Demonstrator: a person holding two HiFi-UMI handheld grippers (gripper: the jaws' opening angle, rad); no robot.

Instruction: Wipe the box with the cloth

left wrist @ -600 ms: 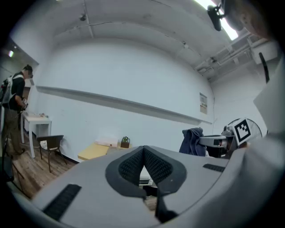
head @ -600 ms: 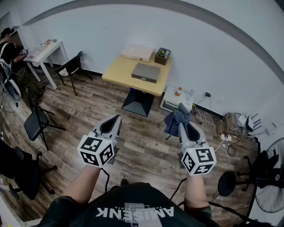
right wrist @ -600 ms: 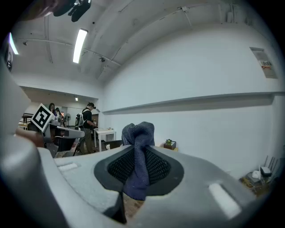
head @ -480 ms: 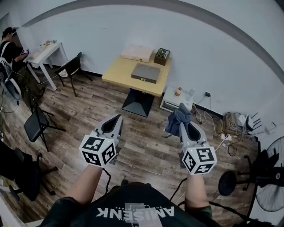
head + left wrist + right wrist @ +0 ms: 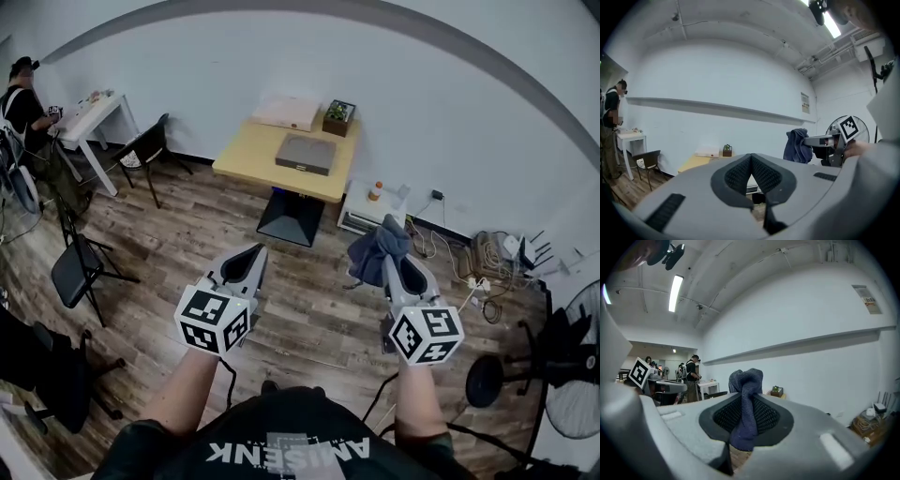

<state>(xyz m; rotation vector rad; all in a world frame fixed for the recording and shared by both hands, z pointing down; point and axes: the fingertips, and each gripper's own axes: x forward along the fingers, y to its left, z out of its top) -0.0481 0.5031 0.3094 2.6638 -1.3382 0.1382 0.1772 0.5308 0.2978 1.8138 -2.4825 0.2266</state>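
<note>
Right claw [image 5: 388, 264] pinches blue cloth [image 5: 377, 246], bunched above tips. Left claw [image 5: 249, 255] pressed together, empty. Grey box [image 5: 307, 154] on bench [image 5: 246, 150], well ahead of both.

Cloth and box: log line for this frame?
right gripper: shut on cloth | left gripper: shut, empty | grey box: on table, far from both grippers | wipe: not started
</note>
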